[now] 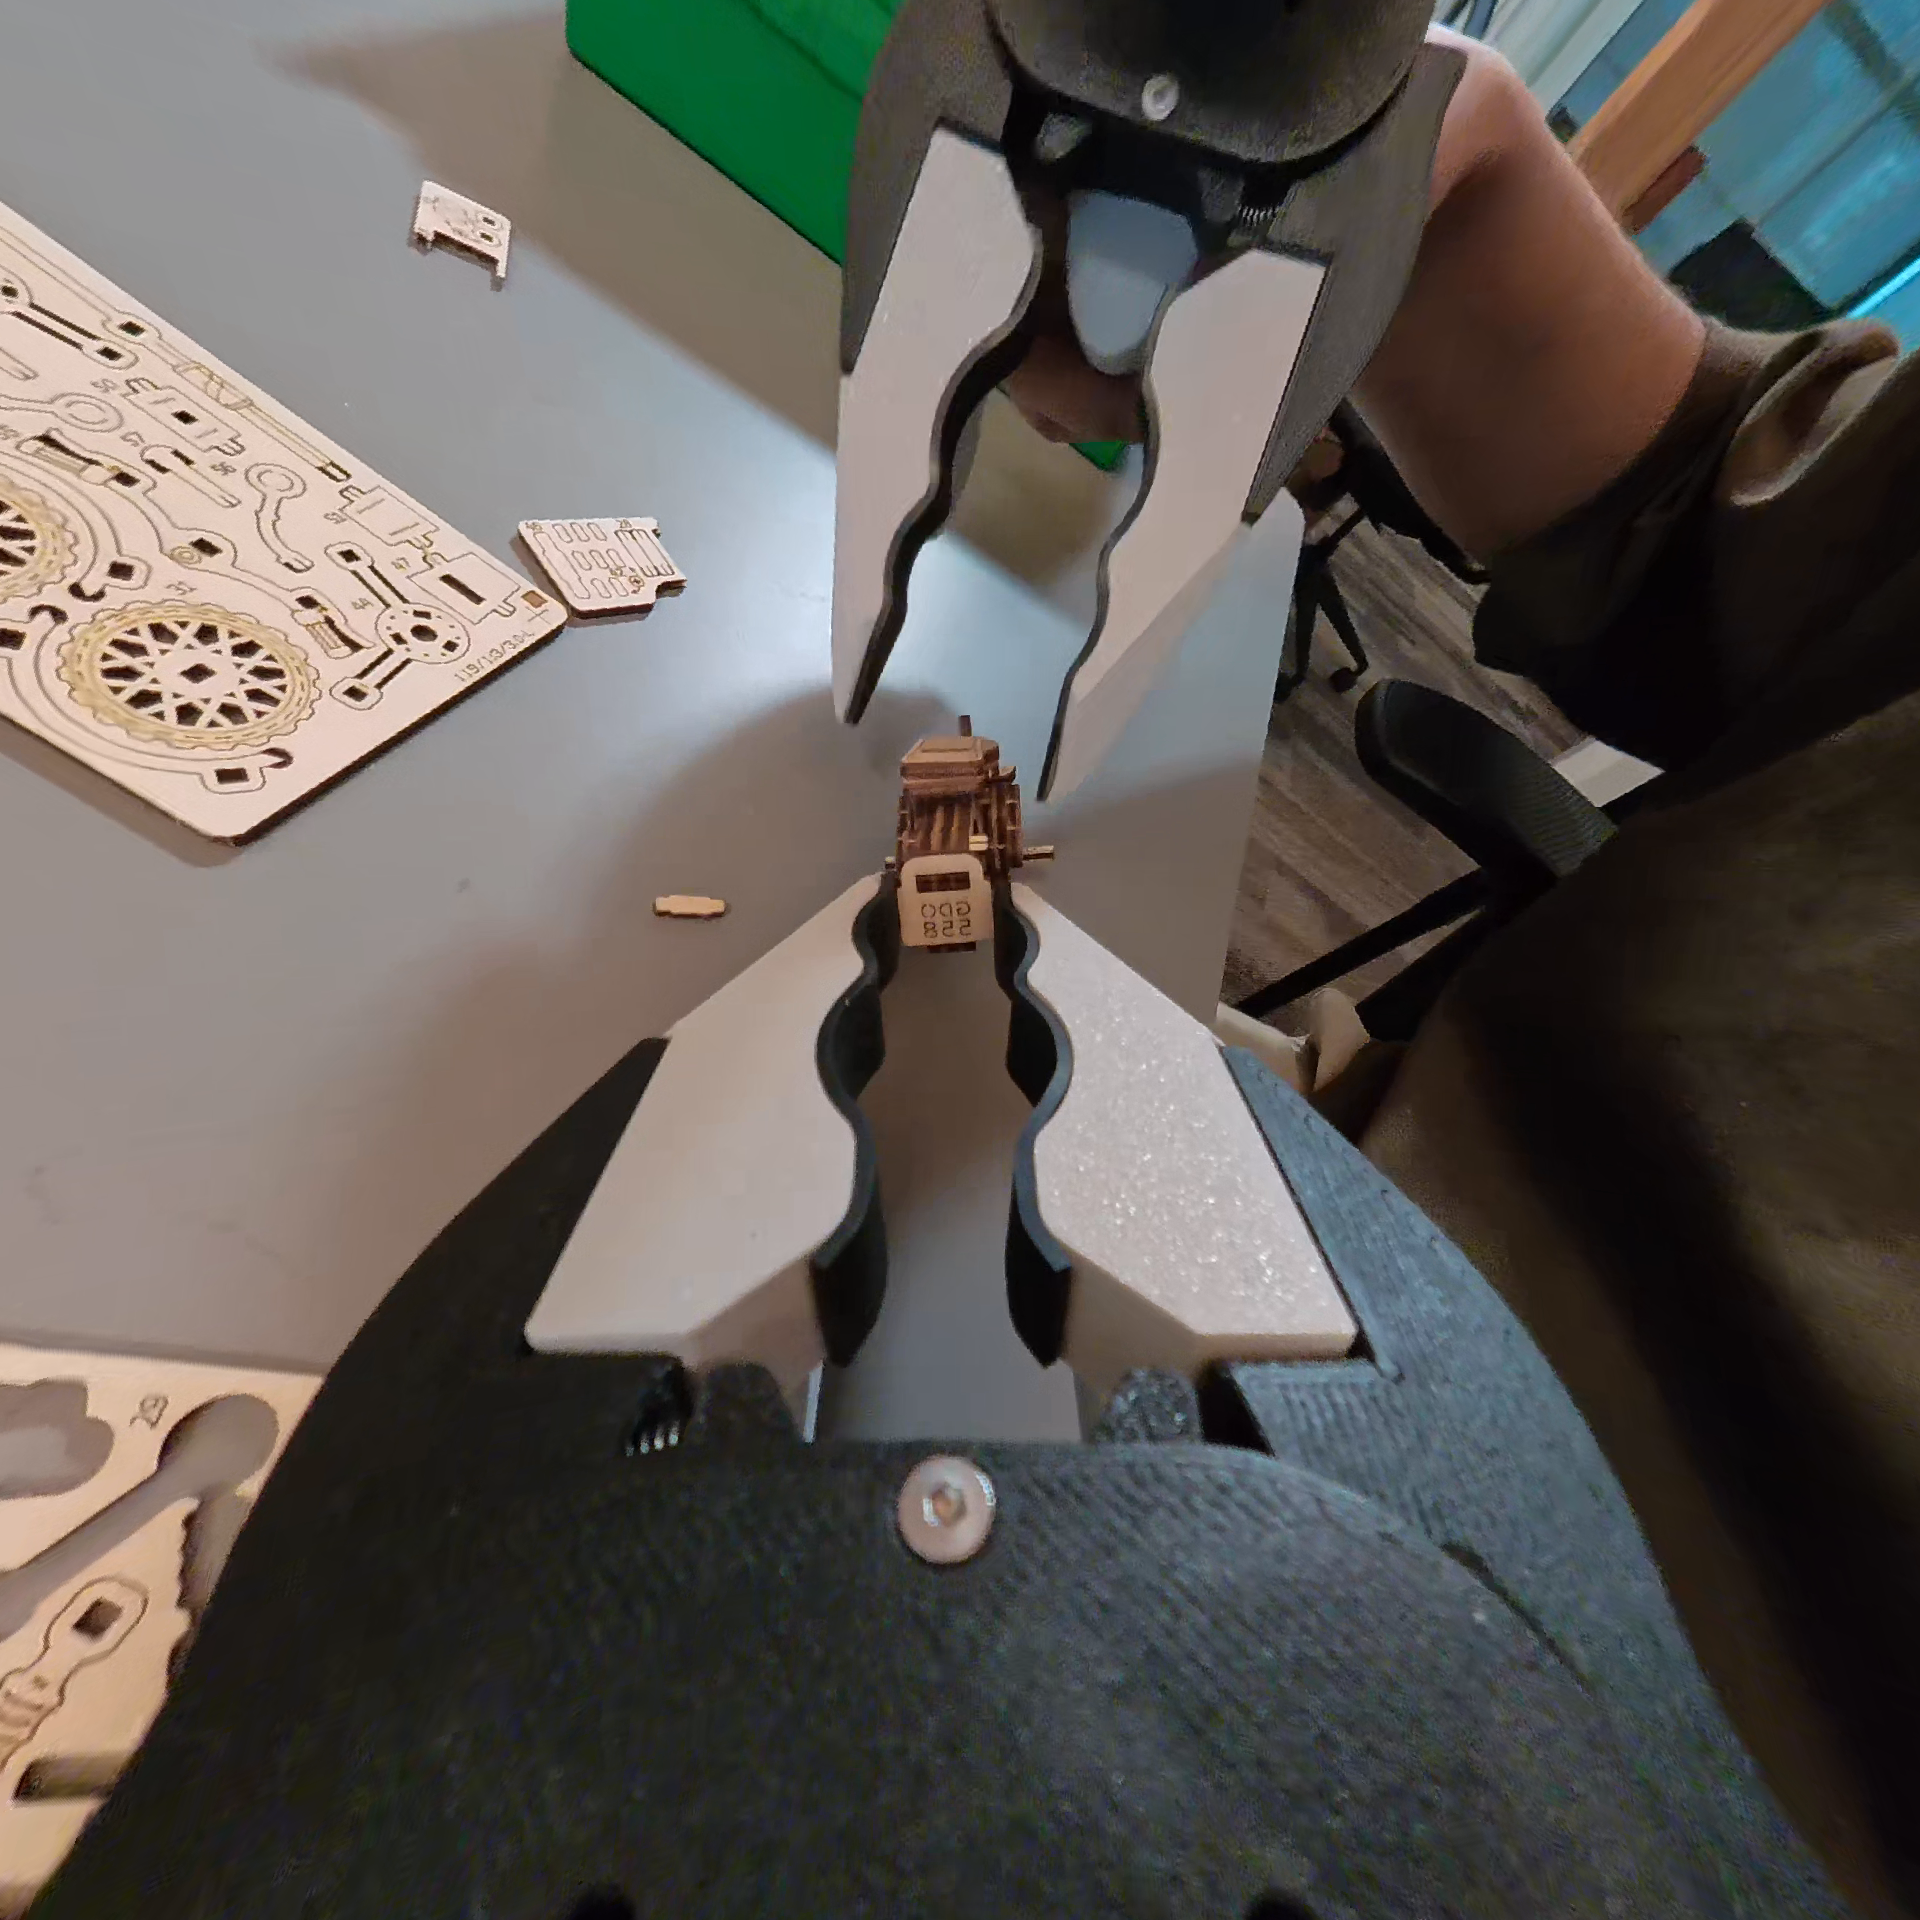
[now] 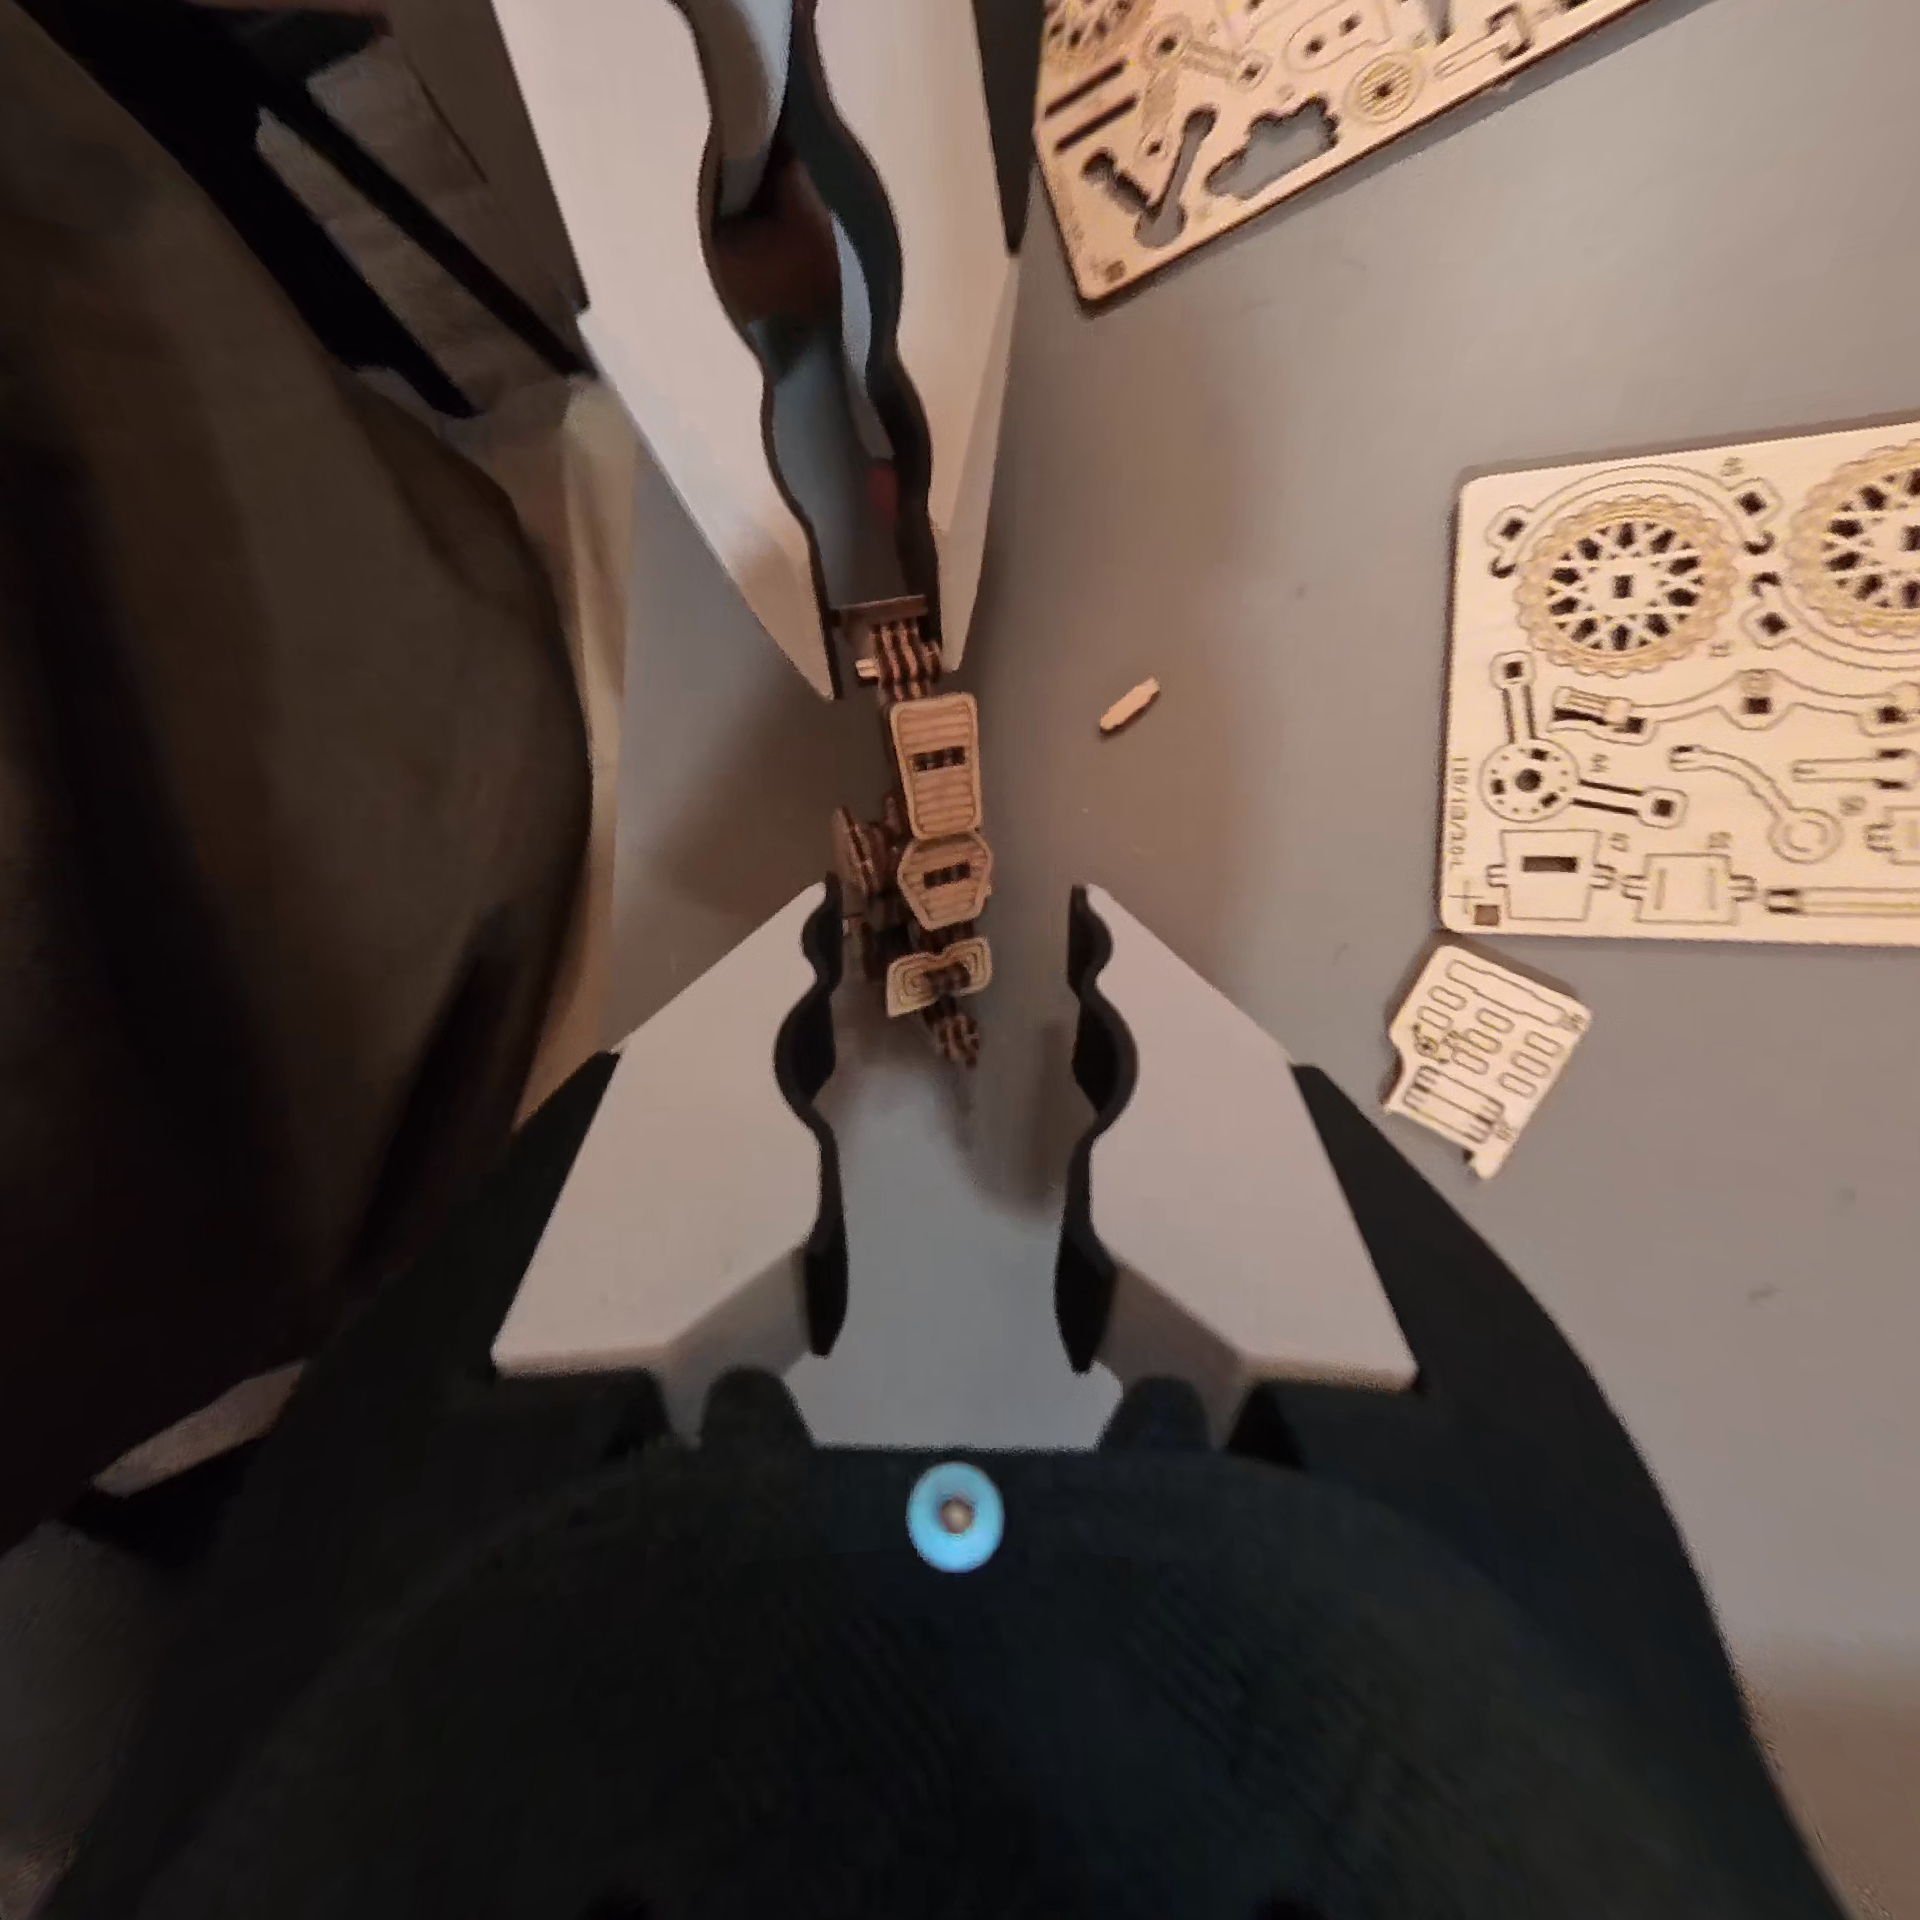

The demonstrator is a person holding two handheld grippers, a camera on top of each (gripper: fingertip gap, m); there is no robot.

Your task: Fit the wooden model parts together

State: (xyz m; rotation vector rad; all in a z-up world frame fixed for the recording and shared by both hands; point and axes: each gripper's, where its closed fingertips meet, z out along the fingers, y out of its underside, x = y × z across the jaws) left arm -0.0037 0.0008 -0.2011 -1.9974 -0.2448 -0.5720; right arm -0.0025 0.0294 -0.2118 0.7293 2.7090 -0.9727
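My left gripper [image 1: 943, 920] pinches at its tips the small brown layered wooden model assembly [image 1: 951, 821], above the grey table [image 1: 416, 1039]. My right gripper [image 2: 951, 909] is spread wide and holds nothing; the assembly's free end lies between its fingers, nearer the left one.

The risk, I judge: if the right fingers close off-centre, they push the thin plates sideways and can twist the model out of the narrow pinch. The table edge runs near, at 3 o'clock in the left wrist view. Free table lies toward 9 o'clock, where the tiny loose wooden peg [image 1: 691, 907] rests.
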